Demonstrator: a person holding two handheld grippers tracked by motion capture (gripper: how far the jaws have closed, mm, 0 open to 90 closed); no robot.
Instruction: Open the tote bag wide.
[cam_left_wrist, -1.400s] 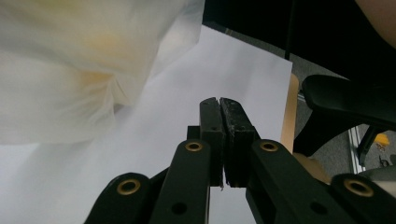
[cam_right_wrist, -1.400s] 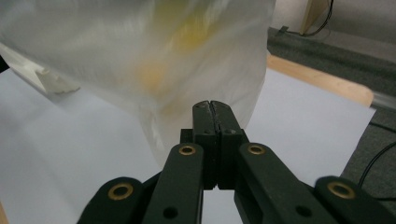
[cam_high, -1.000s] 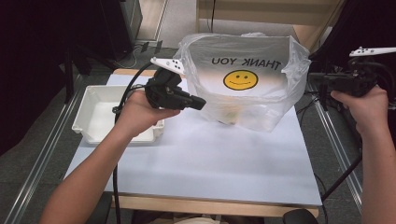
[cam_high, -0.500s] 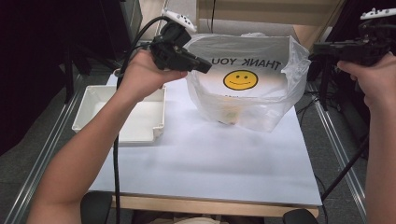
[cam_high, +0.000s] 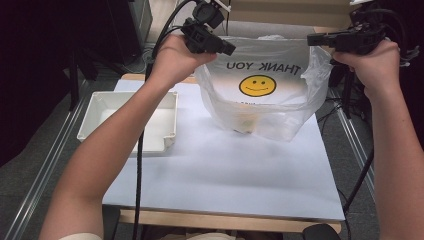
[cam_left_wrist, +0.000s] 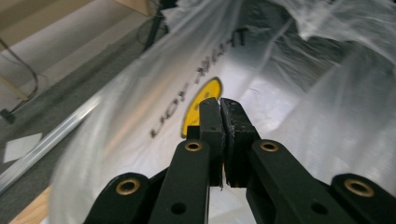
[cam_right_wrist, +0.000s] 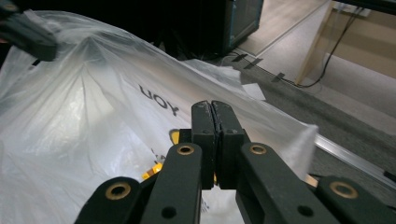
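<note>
A clear plastic bag, printed with "THANK YOU" and a yellow smiley, stands on the white table. Its mouth is drawn up between both grippers. My left gripper is shut at the bag's upper left rim. My right gripper is shut at the upper right rim. In the left gripper view the jaws press together over the bag's film. The right gripper view has the jaws pressed together above the bag, with the other gripper at its far corner. Something small and pale lies in the bag's bottom.
A white rectangular tray sits on the table to the left of the bag, under my left forearm. Cables trail from both grippers. Metal rails run along both sides of the table, and dark equipment stands beyond its far edge.
Both hands have risen from the bag's sides to its top corners. The left gripper has climbed from the table's left middle up to the rim. The bag's mouth now stands taller.
</note>
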